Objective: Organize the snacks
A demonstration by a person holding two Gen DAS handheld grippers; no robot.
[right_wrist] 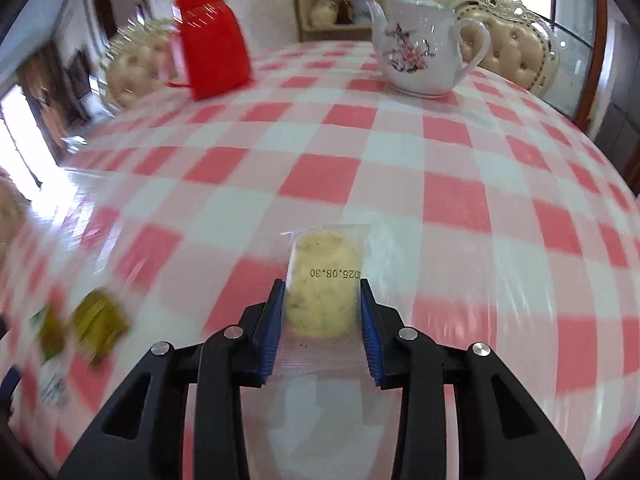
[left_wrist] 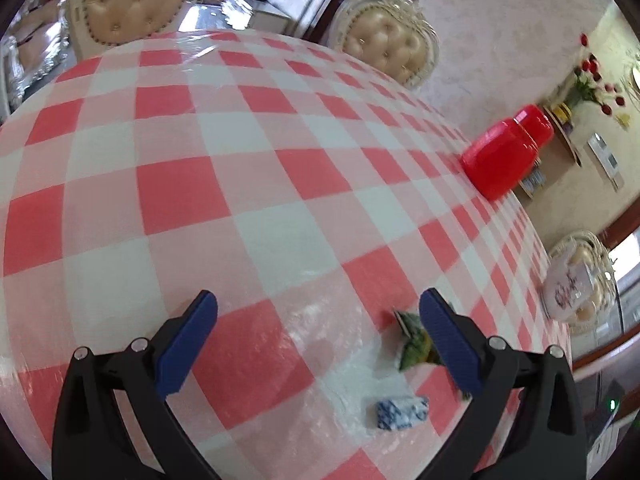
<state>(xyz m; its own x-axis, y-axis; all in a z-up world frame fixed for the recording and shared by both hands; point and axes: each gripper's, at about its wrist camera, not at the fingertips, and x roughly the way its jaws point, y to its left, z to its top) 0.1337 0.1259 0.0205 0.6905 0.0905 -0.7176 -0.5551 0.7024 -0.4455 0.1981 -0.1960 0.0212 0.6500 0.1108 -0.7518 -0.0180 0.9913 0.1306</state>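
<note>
The right gripper (right_wrist: 322, 320) is gripping a clear-wrapped biscuit packet (right_wrist: 323, 280), its jaws pressing on the packet's two long sides. The packet is sitting above the red-and-white checked tabletop (right_wrist: 400, 168), well short of the white teapot (right_wrist: 420, 52) and off to the teapot's near left. Its long axis is running straight out along the jaws toward the teapot side, with the printed date reading upside down and the flat sealed end pointing away from the camera.

The left gripper (left_wrist: 318, 340) is hovering with its jaws spread wide and nothing between them. A green packet (left_wrist: 414, 338) is lying just beside its right jaw, and a blue-and-white wrapped sweet (left_wrist: 402, 412) is lying nearer the camera.

The sorting is looking early: one snack is in hand, at least two are lying loose far from the teapot, and no collecting container is showing. A red jar (right_wrist: 212, 36) is standing left of the teapot.
</note>
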